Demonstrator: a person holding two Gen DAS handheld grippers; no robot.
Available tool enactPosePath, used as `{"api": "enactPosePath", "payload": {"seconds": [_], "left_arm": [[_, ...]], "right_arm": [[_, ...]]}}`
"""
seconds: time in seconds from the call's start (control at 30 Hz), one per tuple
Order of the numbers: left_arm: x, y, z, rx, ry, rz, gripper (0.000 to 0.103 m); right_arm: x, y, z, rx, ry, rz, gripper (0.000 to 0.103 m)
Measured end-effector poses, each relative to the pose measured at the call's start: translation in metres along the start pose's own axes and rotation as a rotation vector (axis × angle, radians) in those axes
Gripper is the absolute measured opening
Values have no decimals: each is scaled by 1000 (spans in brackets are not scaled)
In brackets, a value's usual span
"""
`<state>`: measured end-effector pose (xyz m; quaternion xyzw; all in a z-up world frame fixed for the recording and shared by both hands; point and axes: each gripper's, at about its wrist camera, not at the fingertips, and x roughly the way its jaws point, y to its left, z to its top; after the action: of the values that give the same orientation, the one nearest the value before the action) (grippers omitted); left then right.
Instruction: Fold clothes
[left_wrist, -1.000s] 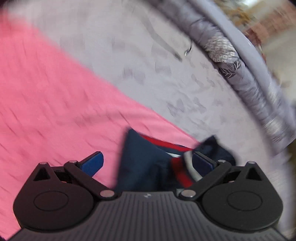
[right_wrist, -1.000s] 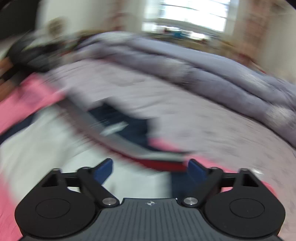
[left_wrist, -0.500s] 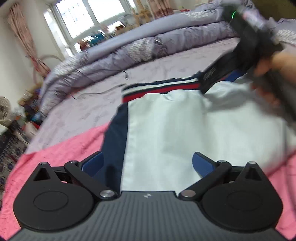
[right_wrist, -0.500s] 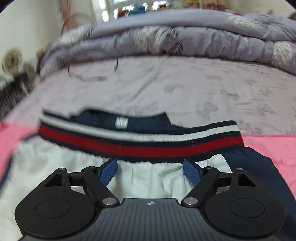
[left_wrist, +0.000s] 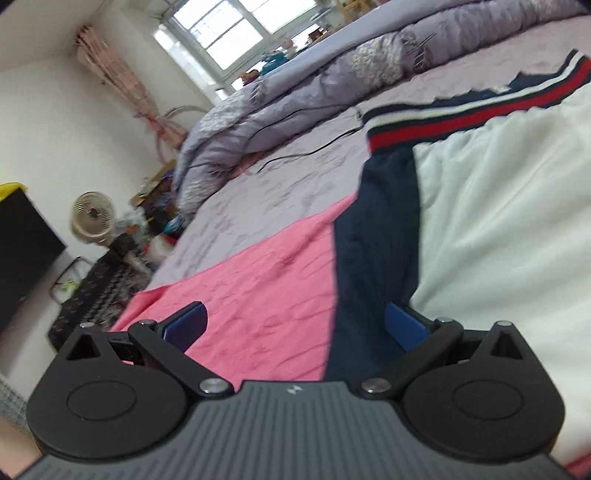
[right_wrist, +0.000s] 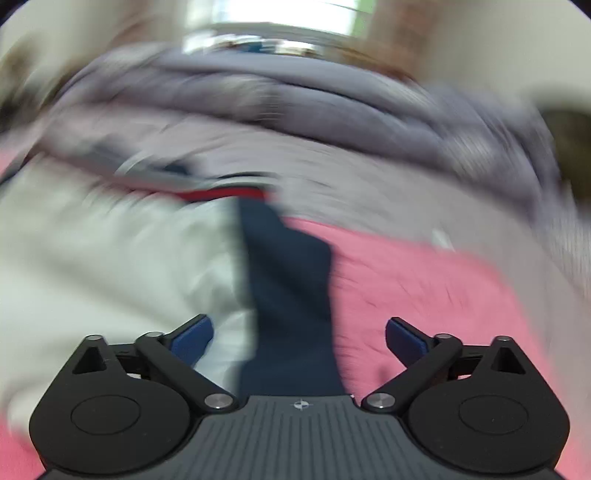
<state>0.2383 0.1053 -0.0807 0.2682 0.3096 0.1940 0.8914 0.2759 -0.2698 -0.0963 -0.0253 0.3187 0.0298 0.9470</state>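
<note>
Left wrist view: left hand-held gripper (left_wrist: 295, 328) spread wide, holding nothing; the garment (left_wrist: 498, 229), white w/ navy side panel & striped waistband, lies flat on the pink sheet (left_wrist: 266, 291) of the bed, ahead & to its right. Right wrist view (blurry): right hand-held gripper (right_wrist: 299, 336) also wide, empty, navy panel btwn its fingers. Looks spread out only, no fold made yet; all folding left.
</note>
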Motion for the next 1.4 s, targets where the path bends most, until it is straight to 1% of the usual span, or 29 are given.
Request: {"api": "enactPosePath", "payload": {"seconds": [0.03,0.07,0.1,0.13,0.17,0.23,0.27,0.3,0.33,0.37,0.43,0.47,0.5,0.53,0.57,0.6,0.67,0.73,0.83,0.97,1.03,1.07,1.1,1.17,1.2,1.27,1.3,1.33,1.4], "left_arm": [[-2,4,0,-14,7,20,103],[-9,6,0,-27,-5,30,103],[-18,8,0,-39,-29,32,103],[-27,10,0,-51,-52,33,103],[-38,11,-1,-61,-85,16,103],[-57,6,-2,-61,-137,-51,103],[-58,1,-4,-45,-127,-66,103],[-53,-6,-7,-20,-96,-69,103],[-48,-12,-11,4,-65,-72,103],[-43,-18,-14,29,-33,-75,103],[-36,-7,-22,-15,-13,-109,103],[-32,1,-27,-50,-8,-130,103],[-28,10,-31,-84,-3,-150,103],[-27,17,-32,-104,8,-153,103],[-27,23,-31,-116,24,-144,103],[-30,29,-29,-122,35,-121,103],[-42,38,-25,-139,24,-88,103],[-60,43,-23,-157,5,-97,103],[-92,42,-24,-191,-16,-169,103],[-138,19,-41,-215,-36,-251,103],[-151,7,-51,-223,-29,-283,103],[-154,3,-56,-229,-19,-303,103],[-155,-2,-62,-234,-5,-327,103],[-147,-7,-80,-293,14,-390,103],[-143,-9,-90,-328,22,-424,103],[-134,4,-99,-433,42,-500,103],[-129,10,-101,-475,60,-533,103],[-128,12,-102,-486,64,-542,103],[-133,8,-101,-461,53,-525,103]], "right_arm": [[-3,-6,6,67,-16,-27,95],[-7,-12,11,131,-33,-53,95],[-15,-11,15,126,-66,-48,94],[-26,-7,15,114,-104,2,94],[-37,-3,15,101,-140,53,94],[-54,14,7,60,-156,200,94],[-59,25,1,23,-129,253,94],[-59,36,-6,-21,-86,289,94],[-57,46,-14,-67,-46,302,92],[-55,50,-22,-108,-17,289,90],[-52,40,-37,-124,24,222,87],[-49,24,-42,-90,36,168,87],[-47,4,-44,-15,63,95,88],[-44,-17,-45,61,90,24,91],[-48,-38,-44,152,105,1,88],[-56,-52,-41,198,96,-20,88],[-82,-57,-36,163,30,-63,88],[-102,-50,-33,113,-30,-22,91],[-122,-23,-43,88,-79,43,97],[-133,21,-76,72,-76,94,97],[-139,43,-95,36,-73,123,101],[-142,53,-105,13,-67,130,103],[-141,63,-111,-34,-47,136,103],[-136,77,-116,-116,-11,128,103],[-134,72,-114,-89,3,152,103],[-129,62,-110,-34,31,200,103],[-130,55,-110,3,23,226,103],[-131,52,-110,20,15,240,103],[-133,55,-112,9,11,229,103]]}}
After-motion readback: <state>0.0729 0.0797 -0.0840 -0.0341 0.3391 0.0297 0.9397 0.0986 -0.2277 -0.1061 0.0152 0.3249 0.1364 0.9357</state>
